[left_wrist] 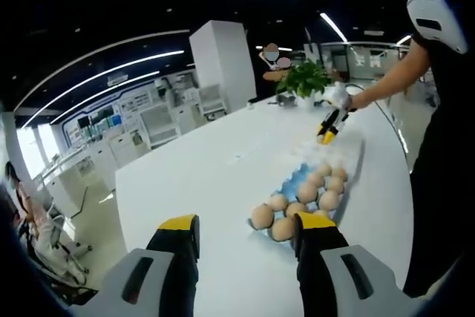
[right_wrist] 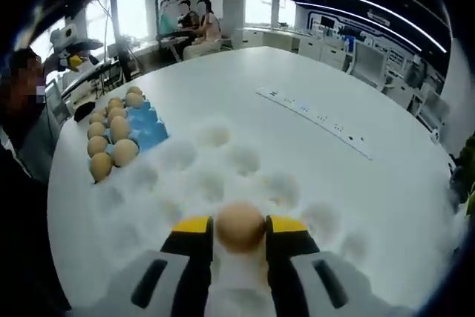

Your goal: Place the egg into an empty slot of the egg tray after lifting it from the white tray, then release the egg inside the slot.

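1. A broad white table point(right_wrist: 312, 79) with a curved edge carries everything; a long narrow strip point(right_wrist: 315, 116) runs across it beyond the white tray.
2. The white tray point(right_wrist: 223, 161), with shallow round hollows, lies on the table, and the blue egg tray point(right_wrist: 148, 128) sits touching its far-left end in the right gripper view.
3. The right gripper point(right_wrist: 239, 229) has its yellow-tipped jaws clamped on a brown egg point(right_wrist: 240, 226), held over the near part of the white tray.
4. The egg tray point(left_wrist: 297, 180) holds two rows of brown eggs point(left_wrist: 297, 209); its blue slots nearest the white tray are bare.
5. The left gripper point(left_wrist: 245, 239) hangs over the table just short of the egg tray's near end, jaws apart and gripping nothing.
6. Beyond the white tray a potted green plant point(left_wrist: 303, 79) stands on the table by a white pillar point(left_wrist: 223, 61).
7. The room is an office with a dark ceiling, long curved light strips point(left_wrist: 111, 61), white desks and seated people point(right_wrist: 199, 26) behind the table.
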Tool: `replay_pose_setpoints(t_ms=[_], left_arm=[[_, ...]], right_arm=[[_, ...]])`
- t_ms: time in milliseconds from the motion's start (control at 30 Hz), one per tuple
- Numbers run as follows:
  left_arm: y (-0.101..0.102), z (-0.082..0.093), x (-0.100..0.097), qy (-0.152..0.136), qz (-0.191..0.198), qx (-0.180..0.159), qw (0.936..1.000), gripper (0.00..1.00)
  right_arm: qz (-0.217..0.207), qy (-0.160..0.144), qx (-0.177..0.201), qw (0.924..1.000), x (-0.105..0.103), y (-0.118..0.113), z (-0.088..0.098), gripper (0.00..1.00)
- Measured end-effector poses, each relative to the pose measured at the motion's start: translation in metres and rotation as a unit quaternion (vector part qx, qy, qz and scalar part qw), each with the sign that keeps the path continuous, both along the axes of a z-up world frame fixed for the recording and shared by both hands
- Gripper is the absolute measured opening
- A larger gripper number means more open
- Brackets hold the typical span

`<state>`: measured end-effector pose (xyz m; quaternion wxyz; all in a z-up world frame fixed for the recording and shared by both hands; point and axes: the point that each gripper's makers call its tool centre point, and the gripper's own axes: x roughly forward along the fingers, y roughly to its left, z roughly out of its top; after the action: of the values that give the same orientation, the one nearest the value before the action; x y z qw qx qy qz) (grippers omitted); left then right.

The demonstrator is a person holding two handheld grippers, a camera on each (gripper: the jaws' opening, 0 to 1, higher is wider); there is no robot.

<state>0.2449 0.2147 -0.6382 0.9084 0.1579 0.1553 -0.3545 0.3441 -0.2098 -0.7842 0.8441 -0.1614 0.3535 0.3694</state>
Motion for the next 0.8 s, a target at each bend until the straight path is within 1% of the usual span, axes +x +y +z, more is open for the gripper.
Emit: replay_pose_setpoints(t_ms=[33,200,300,400,467,567,633,700,767,800], left_arm=[[0.000,0.001,0.000,-0.001,0.000,-0.001,1.0000,0.51],[0.000,0.002,0.000,-0.004,0.001,-0.002,1.0000,0.51],[0.002,0.002,0.000,-0.004,0.002,-0.002,1.0000,0.51],[0.002,0.002,-0.001,-0.004,0.001,-0.003,1.0000,0.51],[0.002,0.001,-0.001,-0.002,0.001,-0.002,1.0000,0.52],[0.002,0.000,-0.001,-0.002,0.001,-0.002,1.0000,0.52],[0.002,0.000,-0.001,-0.002,0.001,-0.004,1.0000,0.52],[0.001,-0.001,0.000,-0.002,-0.001,-0.003,1.0000,0.52],[0.000,-0.001,-0.001,-0.001,-0.002,-0.004,1.0000,0.52],[0.000,-0.001,-0.001,-0.001,-0.001,-0.004,1.0000,0.52]], right_arm=[[-0.003,0.006,0.004,1.0000,-0.005,0.002,0.000,0.26],[0.000,0.001,-0.001,1.0000,-0.009,0.006,0.001,0.24],[-0.007,0.002,-0.004,1.0000,-0.010,0.007,0.003,0.24],[-0.006,-0.013,0.004,0.9999,-0.010,0.008,0.016,0.24],[-0.010,-0.022,0.023,0.9994,-0.007,0.011,0.032,0.24],[0.006,-0.038,0.023,0.9990,-0.006,0.019,0.046,0.24],[0.015,-0.039,0.033,0.9986,-0.006,0.029,0.054,0.24],[0.026,-0.050,0.038,0.9977,-0.004,0.038,0.059,0.24],[0.038,-0.050,0.054,0.9966,-0.004,0.053,0.065,0.24],[0.042,-0.055,0.053,0.9962,-0.004,0.058,0.066,0.24]])
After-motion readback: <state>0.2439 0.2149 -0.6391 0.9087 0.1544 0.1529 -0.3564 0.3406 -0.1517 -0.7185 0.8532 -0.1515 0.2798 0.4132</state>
